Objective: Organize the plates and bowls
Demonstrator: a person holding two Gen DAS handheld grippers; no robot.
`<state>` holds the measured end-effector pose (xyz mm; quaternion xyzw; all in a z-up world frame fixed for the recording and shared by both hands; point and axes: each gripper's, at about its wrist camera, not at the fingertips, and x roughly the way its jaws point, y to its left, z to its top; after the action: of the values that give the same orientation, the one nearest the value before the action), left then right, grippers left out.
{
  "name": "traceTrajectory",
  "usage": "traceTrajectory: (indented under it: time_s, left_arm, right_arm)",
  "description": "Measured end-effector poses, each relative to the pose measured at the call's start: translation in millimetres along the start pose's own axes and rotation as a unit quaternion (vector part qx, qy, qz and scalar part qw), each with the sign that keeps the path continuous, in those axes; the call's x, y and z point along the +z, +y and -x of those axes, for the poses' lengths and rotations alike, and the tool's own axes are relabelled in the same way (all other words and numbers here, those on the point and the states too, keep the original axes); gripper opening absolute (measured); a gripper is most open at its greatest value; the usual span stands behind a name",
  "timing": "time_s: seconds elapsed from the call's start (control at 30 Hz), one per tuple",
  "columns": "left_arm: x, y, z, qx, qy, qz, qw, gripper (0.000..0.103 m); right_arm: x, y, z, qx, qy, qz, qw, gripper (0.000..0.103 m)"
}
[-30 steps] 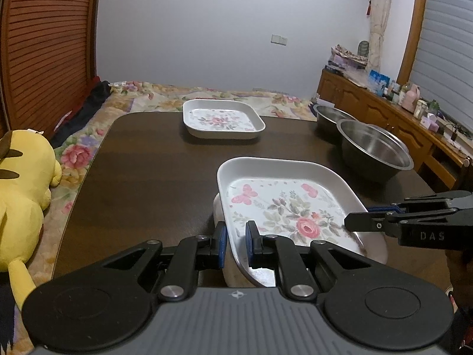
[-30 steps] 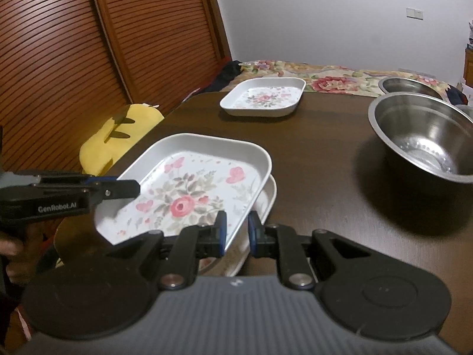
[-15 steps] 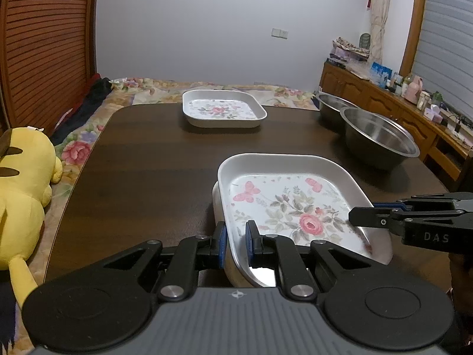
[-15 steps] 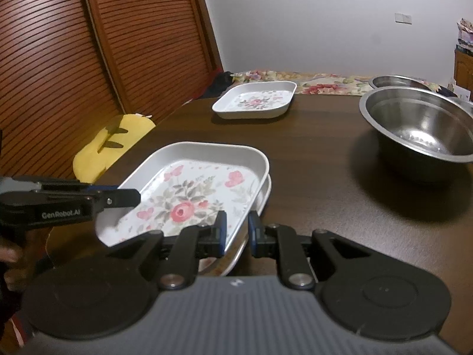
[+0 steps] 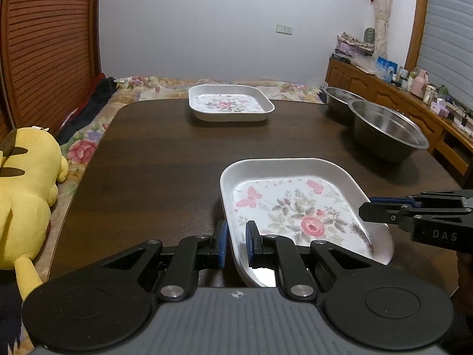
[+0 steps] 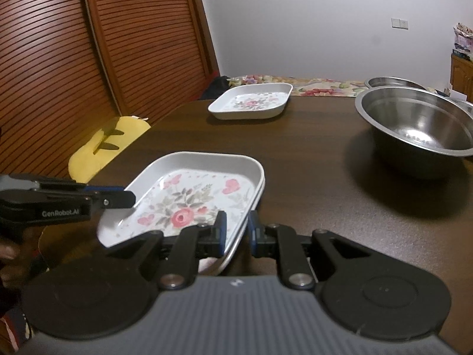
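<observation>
Left wrist view: my left gripper (image 5: pixel 236 244) and right gripper (image 6: pixel 237 233) each stay clamped on the floral plate (image 5: pixel 298 207); it has sunk into the plate beneath (image 6: pixel 236 244) on the bench (image 5: pixel 153 159), ready for release.

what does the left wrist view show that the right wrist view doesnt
Only the left wrist view shows the sideboard cluttered with small items, the curtain, and the yellow plush toy's body. Only the right wrist view shows the second plate's rim under the near floral plate. Both show that plate, the far plate, two steel bowls and both hand-held grippers.
</observation>
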<state>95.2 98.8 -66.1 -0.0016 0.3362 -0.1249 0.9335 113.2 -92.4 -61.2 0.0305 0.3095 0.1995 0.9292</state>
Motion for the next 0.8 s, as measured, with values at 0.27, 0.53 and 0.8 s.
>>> traceTrajectory:
  time_s: [0.27,0.53,0.8]
  left_arm:
    - [-0.5,-0.3,-1.6,0.000,0.001,0.001,1.0000,0.015]
    - [-1.5,0.1,-2.0,-0.001,0.001,0.002,1.0000,0.015]
    - [-1.0,0.4,-1.6,-0.001,-0.002,0.003,1.0000,0.015]
  right_arm:
    - [-0.7,-0.3,-0.3,0.002,0.002,-0.003,1.000,0.017]
    - [-1.5,-0.6,-1.3,0.003,0.004,-0.006,1.000,0.018]
    - [2.8,-1.7,4.4,0.003,-0.004,-0.007,1.000,0.018]
